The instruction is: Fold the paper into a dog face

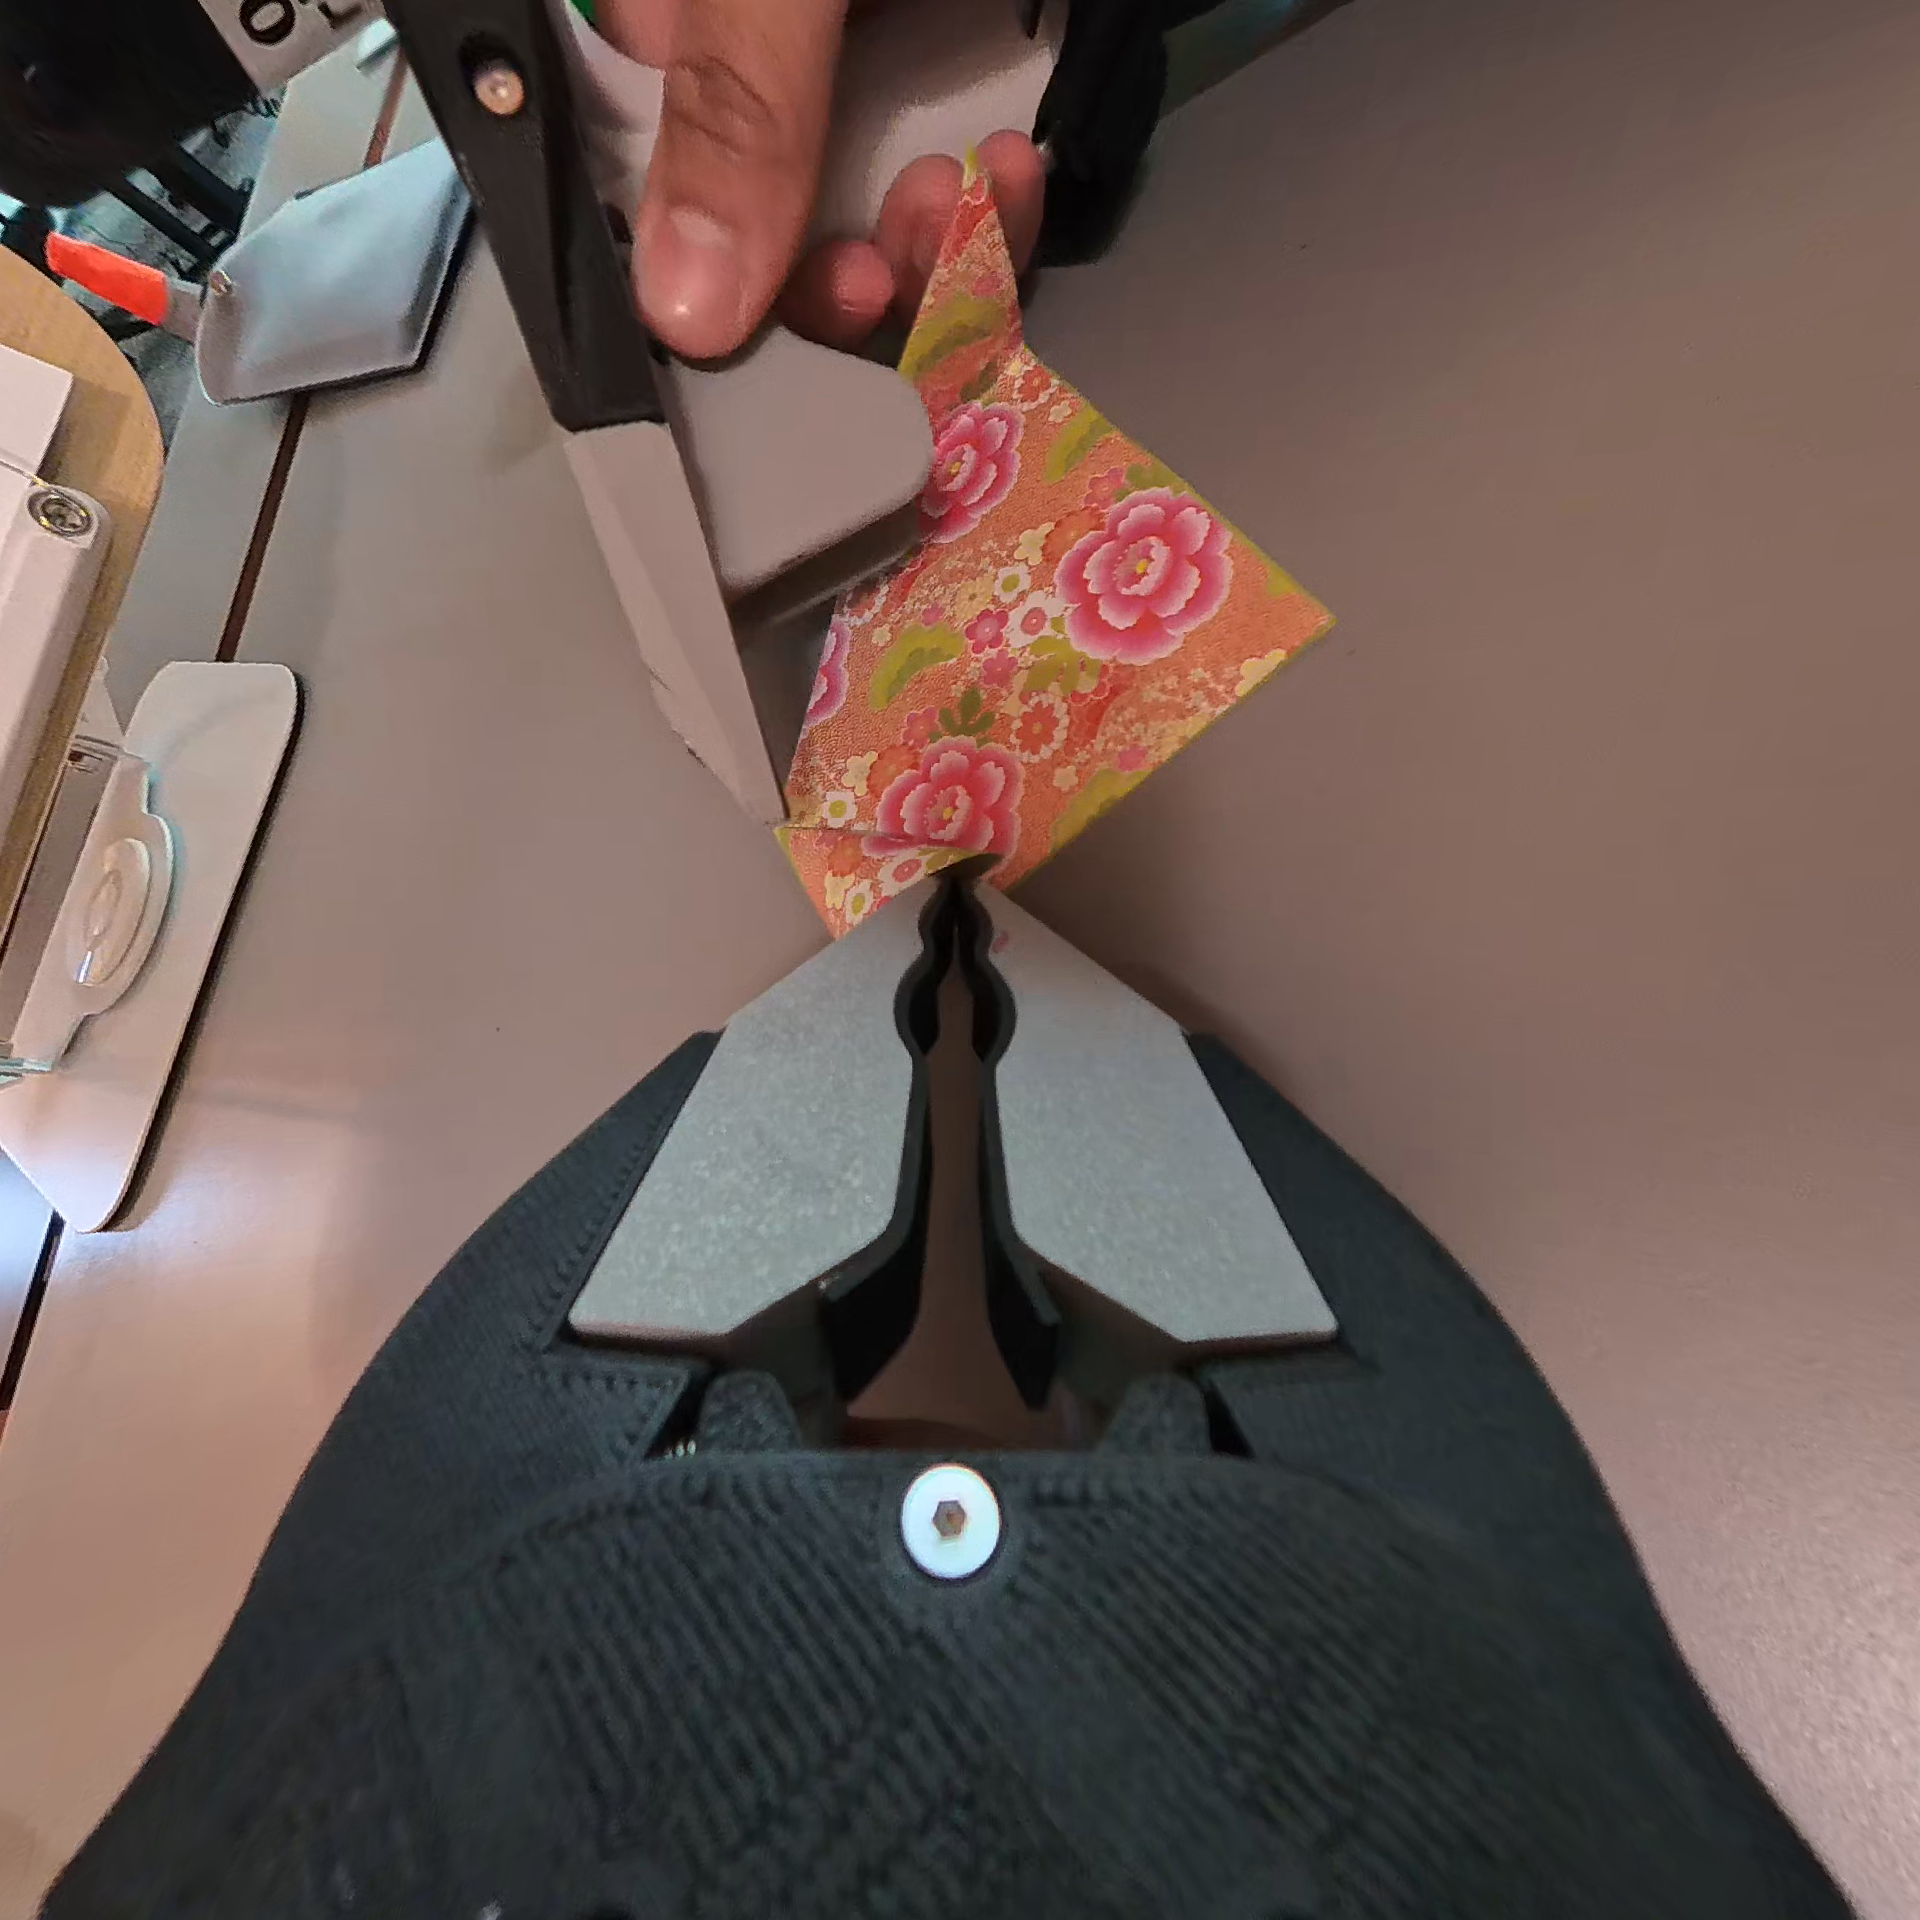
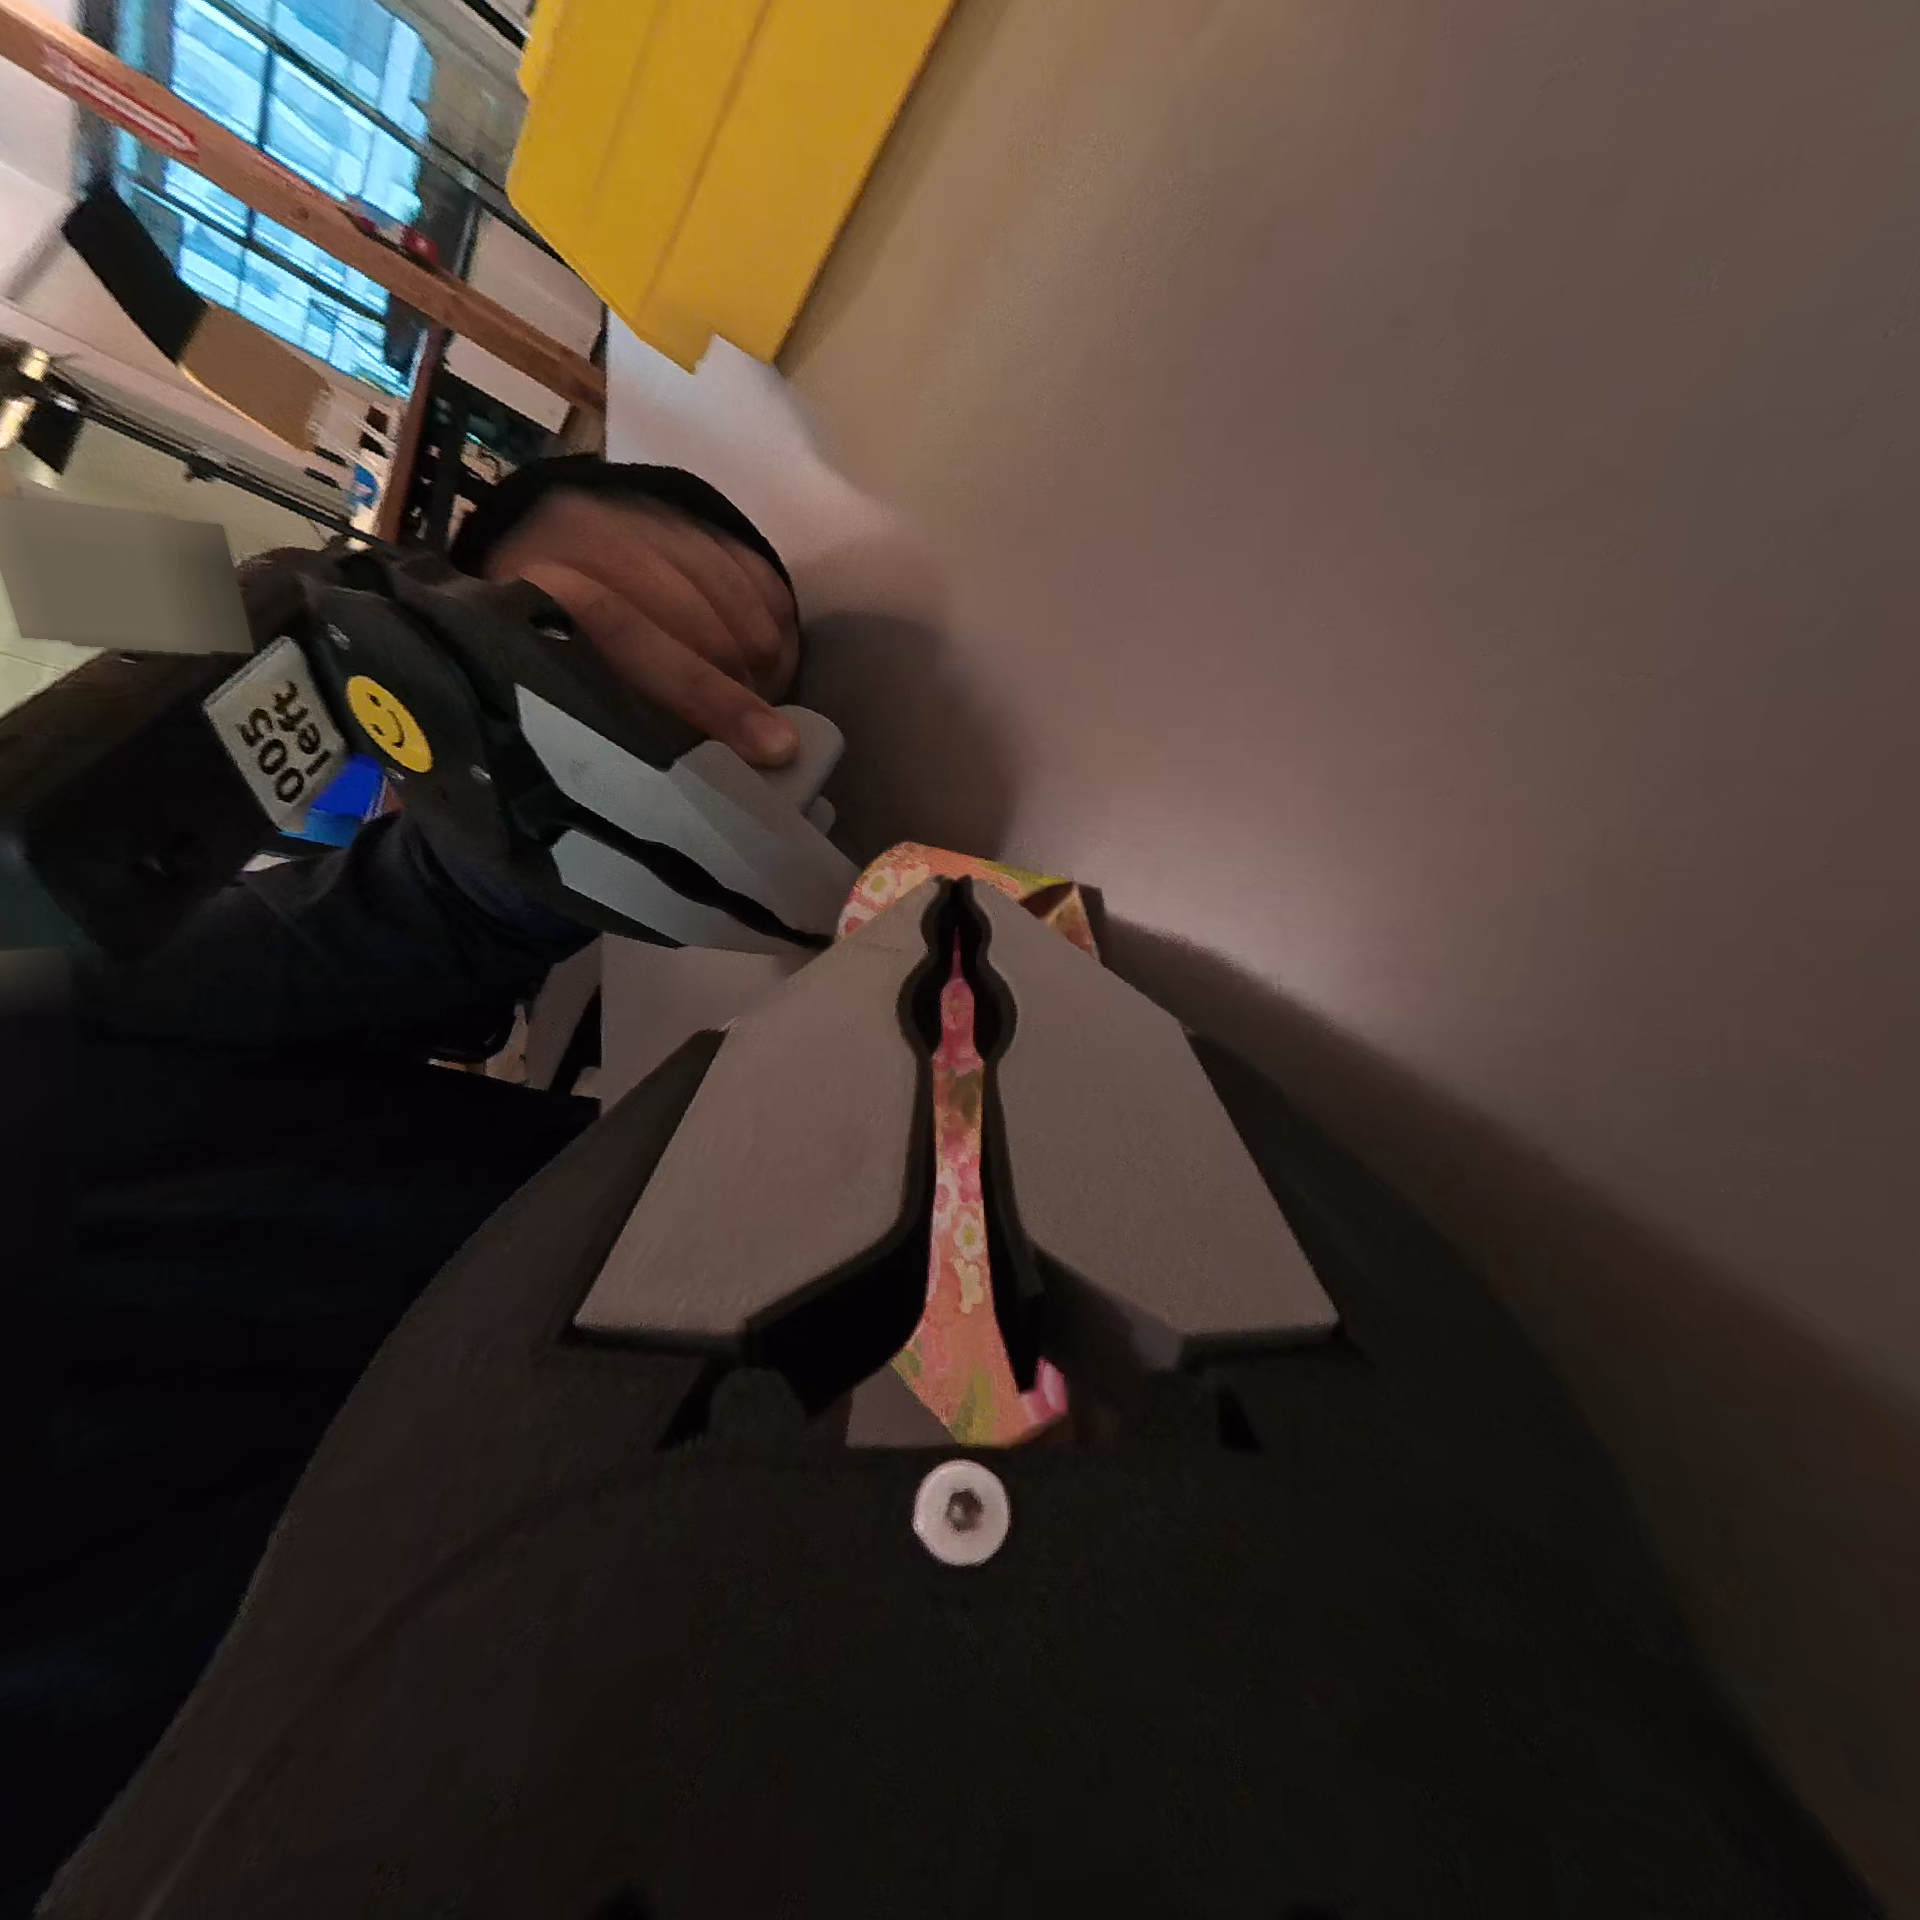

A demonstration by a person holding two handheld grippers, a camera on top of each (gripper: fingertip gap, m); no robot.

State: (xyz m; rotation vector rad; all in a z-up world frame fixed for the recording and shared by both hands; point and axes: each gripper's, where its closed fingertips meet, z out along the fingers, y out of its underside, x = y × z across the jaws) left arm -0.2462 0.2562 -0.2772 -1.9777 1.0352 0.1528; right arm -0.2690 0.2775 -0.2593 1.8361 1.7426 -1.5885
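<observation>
A grey-brown counter fills most of both views, w/ a yellow bin at its far edge in the right wrist view. Held above the counter is the paper, a floral sheet in pink, orange and green, partly folded, w/ one point sticking up toward a person's hand. That hand holds the right gripper, which reaches in from above; its grey fingers are closed on the paper's upper left part. In its own view the right gripper shows the fingers pressed together at the tips, a strip of paper running back between them. The left gripper meets the paper at the bottom corner, fingers closed, tips pinching the edge there. Seen from the right wrist view, the left gripper comes in from the left, touching the paper just beside the right one's tips, a hand wrapped around it.
</observation>
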